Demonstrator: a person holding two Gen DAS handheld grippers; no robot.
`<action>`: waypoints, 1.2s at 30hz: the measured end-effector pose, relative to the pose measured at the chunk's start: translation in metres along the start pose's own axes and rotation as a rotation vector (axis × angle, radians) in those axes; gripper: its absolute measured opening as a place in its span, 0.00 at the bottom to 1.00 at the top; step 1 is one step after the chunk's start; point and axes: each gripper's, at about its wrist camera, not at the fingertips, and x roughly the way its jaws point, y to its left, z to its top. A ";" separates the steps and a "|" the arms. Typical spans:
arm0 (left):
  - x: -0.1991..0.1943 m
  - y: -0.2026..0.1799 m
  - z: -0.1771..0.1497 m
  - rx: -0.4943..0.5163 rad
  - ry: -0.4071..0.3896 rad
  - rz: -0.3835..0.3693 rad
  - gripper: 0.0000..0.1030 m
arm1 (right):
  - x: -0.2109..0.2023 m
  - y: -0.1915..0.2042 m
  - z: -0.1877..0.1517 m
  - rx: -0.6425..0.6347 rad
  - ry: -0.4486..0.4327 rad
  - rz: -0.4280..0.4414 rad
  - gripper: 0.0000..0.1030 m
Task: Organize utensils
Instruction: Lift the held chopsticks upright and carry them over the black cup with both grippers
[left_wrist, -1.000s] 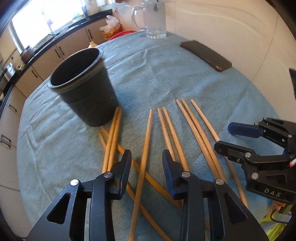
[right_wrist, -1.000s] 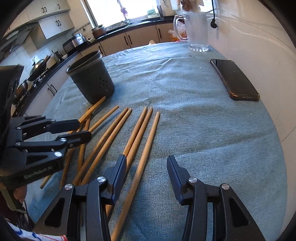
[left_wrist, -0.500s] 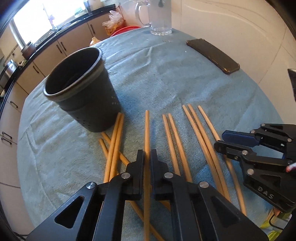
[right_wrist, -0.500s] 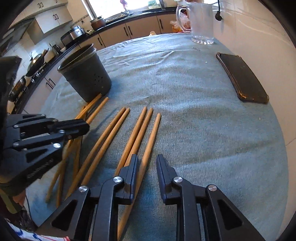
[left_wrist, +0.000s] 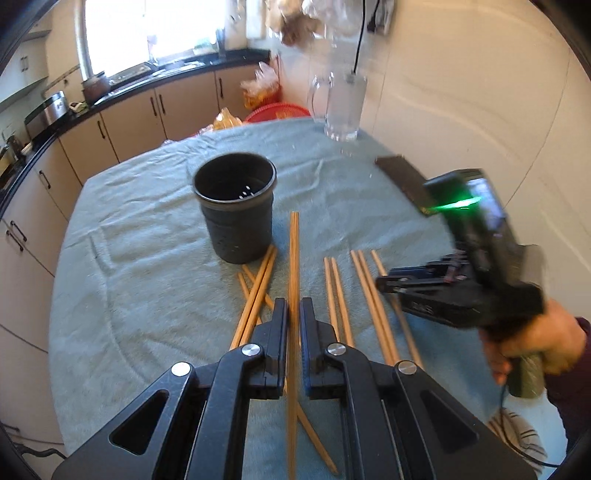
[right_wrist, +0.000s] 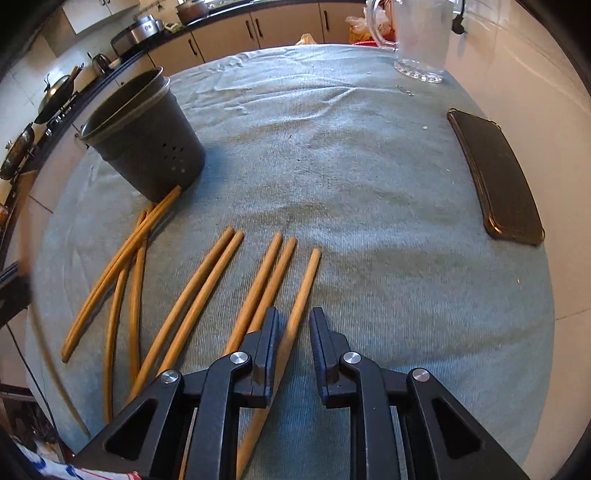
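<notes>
Jaws of left gripper (left_wrist: 293, 314) now clamp a lifted chopstick (left_wrist: 294, 258).

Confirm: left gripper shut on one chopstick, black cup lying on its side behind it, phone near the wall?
Not quite. The black cup stands upright with its mouth up, as the left wrist view shows. The rest holds: the left gripper is shut on one chopstick, and the phone lies near the wall.

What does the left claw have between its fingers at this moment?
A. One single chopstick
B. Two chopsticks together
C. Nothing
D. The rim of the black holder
A: in the left wrist view the left claw is shut on one chopstick, which points toward the black holder.
</notes>
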 end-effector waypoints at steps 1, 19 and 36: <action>-0.008 0.000 -0.002 -0.005 -0.015 -0.002 0.06 | 0.000 0.001 0.001 -0.004 0.002 0.001 0.10; -0.098 -0.004 -0.040 -0.121 -0.182 -0.011 0.06 | -0.135 0.010 -0.066 -0.053 -0.374 0.092 0.06; -0.134 0.005 -0.035 -0.138 -0.307 -0.006 0.06 | -0.177 0.026 -0.054 -0.082 -0.517 0.133 0.06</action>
